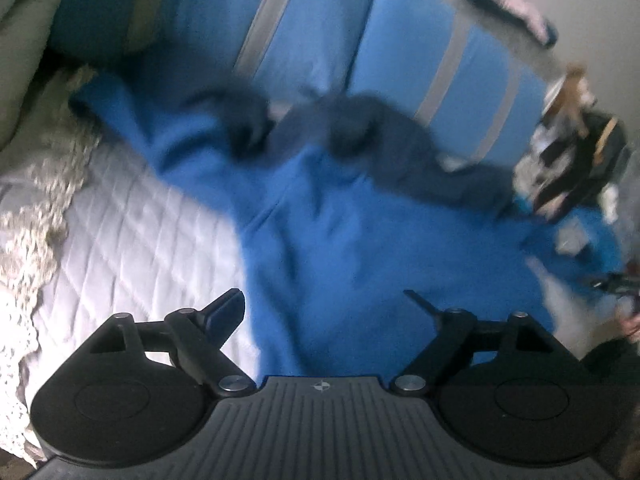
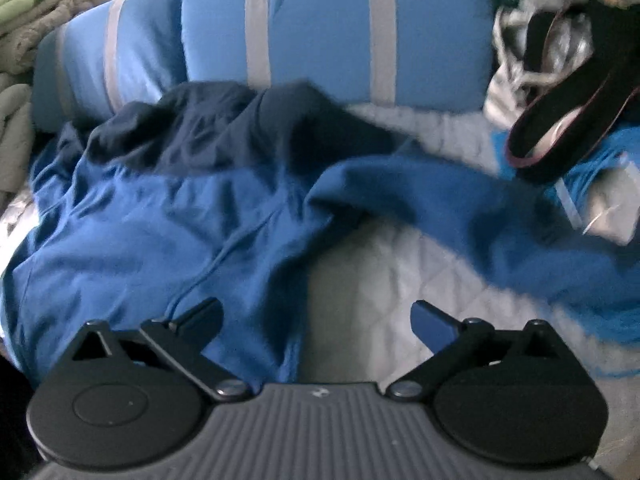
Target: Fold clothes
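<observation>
Left claw (image 1: 324, 304) spread, empty | right claw (image 2: 316, 316) spread | above blue garment (image 2: 140, 232)

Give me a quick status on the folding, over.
Left hand-held gripper open, empty. Right hand-held gripper open, empty. Blue garment rumpled on quilted bed, unfolded, dark navy part bunched on top. Black strap lying alongside.
</observation>
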Demonstrator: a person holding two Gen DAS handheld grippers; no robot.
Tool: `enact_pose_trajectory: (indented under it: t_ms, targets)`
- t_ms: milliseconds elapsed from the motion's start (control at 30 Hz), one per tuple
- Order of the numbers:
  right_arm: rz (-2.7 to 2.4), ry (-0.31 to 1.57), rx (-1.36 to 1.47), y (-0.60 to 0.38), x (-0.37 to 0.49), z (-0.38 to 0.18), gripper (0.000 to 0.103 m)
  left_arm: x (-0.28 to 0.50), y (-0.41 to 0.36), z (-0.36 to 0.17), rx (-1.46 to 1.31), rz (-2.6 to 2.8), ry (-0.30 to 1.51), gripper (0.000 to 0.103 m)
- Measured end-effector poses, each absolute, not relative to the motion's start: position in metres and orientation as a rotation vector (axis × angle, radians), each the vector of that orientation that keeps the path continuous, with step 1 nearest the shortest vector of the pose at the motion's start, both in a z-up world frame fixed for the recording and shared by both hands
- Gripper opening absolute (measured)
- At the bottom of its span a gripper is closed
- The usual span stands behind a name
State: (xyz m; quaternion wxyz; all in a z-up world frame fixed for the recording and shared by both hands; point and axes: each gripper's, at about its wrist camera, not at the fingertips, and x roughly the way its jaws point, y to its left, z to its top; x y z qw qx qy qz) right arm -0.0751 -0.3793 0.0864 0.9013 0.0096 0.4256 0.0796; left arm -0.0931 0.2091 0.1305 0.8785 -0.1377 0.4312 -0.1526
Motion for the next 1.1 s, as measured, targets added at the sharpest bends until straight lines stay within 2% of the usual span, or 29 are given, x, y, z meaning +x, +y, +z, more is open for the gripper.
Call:
enact_pose_trajectory:
  t_ms: [333,567,833,967,1100]
  targets:
    - [0.176,0.839,-0.171,-0.357,-0.099,0.146,0.103,-0.124,0.183,0.239,-0.275,-0.497,0.757,0.085]
    - [0.282,0.841,0.010,-0.355,-0.100,0.198,0.103,-0.137,0.164,0.299,-0.221,-0.554,0.699,0.085]
    - [0.393,0.652,0.045,-0.358,-0.127,0.303,0.103,-0.153,0.153,0.372,-0.126,-0.575,0.600,0.086]
    - [0.344,0.562,0.039,-0.367,-0.119,0.338,0.103,-0.144,0.153,0.391,-0.099,-0.558,0.556,0.088]
    - [0.278,0.526,0.011,-0.372,-0.097,0.347,0.103,-0.121,0.156,0.390,-0.088,-0.533,0.544,0.088]
